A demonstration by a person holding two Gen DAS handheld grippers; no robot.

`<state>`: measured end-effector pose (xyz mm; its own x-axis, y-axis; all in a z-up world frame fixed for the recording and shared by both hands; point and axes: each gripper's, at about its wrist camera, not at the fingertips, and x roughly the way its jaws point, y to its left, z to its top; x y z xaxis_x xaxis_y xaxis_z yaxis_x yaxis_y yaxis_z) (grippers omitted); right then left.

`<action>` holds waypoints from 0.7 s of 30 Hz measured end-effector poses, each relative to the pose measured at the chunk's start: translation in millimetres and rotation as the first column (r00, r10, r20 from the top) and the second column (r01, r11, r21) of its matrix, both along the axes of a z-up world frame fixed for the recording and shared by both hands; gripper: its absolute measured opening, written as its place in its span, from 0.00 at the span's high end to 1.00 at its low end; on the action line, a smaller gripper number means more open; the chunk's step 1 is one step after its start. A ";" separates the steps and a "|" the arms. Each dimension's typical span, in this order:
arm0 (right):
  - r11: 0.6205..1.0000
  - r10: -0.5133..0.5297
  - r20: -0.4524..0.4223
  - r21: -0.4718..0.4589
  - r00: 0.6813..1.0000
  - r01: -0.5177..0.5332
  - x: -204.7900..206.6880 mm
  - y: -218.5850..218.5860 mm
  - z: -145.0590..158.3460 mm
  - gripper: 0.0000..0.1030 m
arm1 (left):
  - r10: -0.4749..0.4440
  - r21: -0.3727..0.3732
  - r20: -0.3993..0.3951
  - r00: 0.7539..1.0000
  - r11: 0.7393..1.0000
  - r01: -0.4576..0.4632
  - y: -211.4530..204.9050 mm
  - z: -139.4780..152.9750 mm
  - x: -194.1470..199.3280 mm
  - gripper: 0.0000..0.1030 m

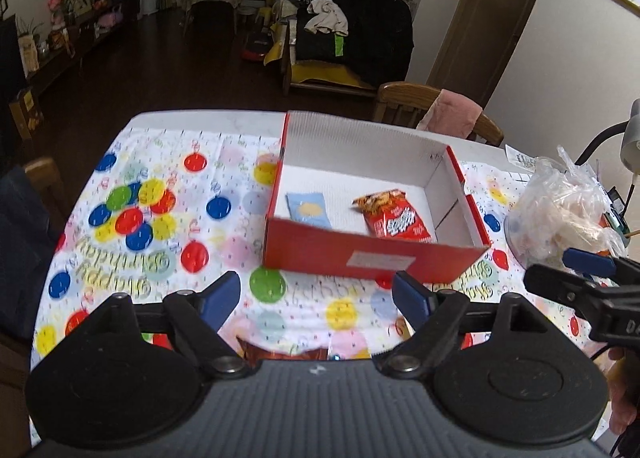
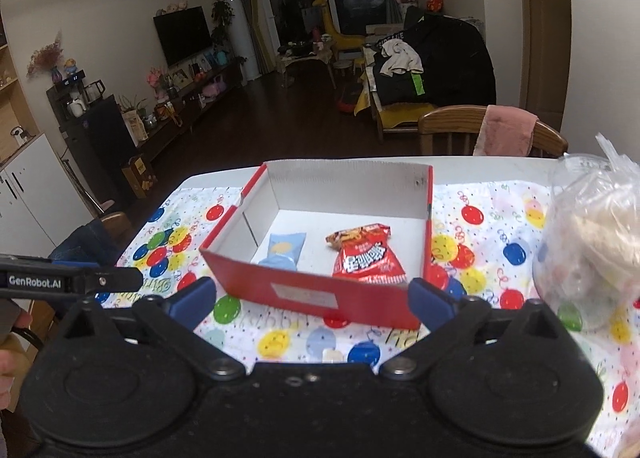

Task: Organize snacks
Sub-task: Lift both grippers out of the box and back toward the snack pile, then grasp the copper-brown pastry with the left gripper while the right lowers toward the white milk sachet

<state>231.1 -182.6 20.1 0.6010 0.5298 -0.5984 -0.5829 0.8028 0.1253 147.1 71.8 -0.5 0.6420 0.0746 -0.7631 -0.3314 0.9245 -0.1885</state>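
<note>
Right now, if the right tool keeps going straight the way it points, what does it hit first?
Probably the near wall of the red box, seen just ahead between the open fingers of the right tool. Depth is hard to judge; it might touch the tablecloth first.

My left gripper [image 1: 316, 300] low in frame, blue pads spread wide, nothing between them. Past it, red cardboard box [image 1: 372, 258] with white inside sits on balloon-print tablecloth [image 1: 160, 217]. Inside box: pale blue snack packet [image 1: 308, 211] on left, red snack bag [image 1: 394, 215] on right, apart, both lying flat. Clear plastic bag [image 1: 560, 213] just right of box. I see right gripper's [image 1: 576, 274] blue-tipped finger entering at right edge. Another orange-brown wrapper [image 1: 280, 352] peeks out just above my gripper body, mostly hidden.
</note>
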 end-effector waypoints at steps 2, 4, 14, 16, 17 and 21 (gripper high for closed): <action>1.000 -0.002 0.005 -0.009 1.000 0.003 -9.4 -3.8 -6.2 0.00 | 0.011 -0.017 -0.022 1.000 1.000 -0.012 1.0 -7.9 -5.8 0.19; 1.000 -0.013 0.003 -0.025 1.000 0.013 -17.9 -8.3 -14.6 0.00 | 0.034 -0.037 -0.057 0.998 0.999 -0.037 3.4 -17.8 -11.0 0.19; 0.993 -0.033 -0.016 -0.112 0.999 0.031 -35.0 -28.3 -48.6 0.00 | 0.249 -0.277 -0.267 0.931 0.906 -0.321 30.1 -72.3 -18.5 0.19; 0.992 -0.041 -0.028 -0.117 0.999 0.038 -32.2 -32.5 -52.5 0.00 | 0.282 -0.285 -0.289 0.915 0.887 -0.363 30.9 -80.9 -15.0 0.19; 0.992 -0.047 -0.040 -0.117 0.998 0.042 -30.7 -34.8 -55.1 0.00 | 0.299 -0.295 -0.302 0.905 0.874 -0.387 31.4 -85.5 -13.2 0.19; 0.993 -0.071 -0.111 -0.106 0.991 0.059 -23.8 -43.3 -68.8 0.01 | 0.374 -0.356 -0.363 0.854 0.791 -0.498 32.9 -104.0 -6.9 0.19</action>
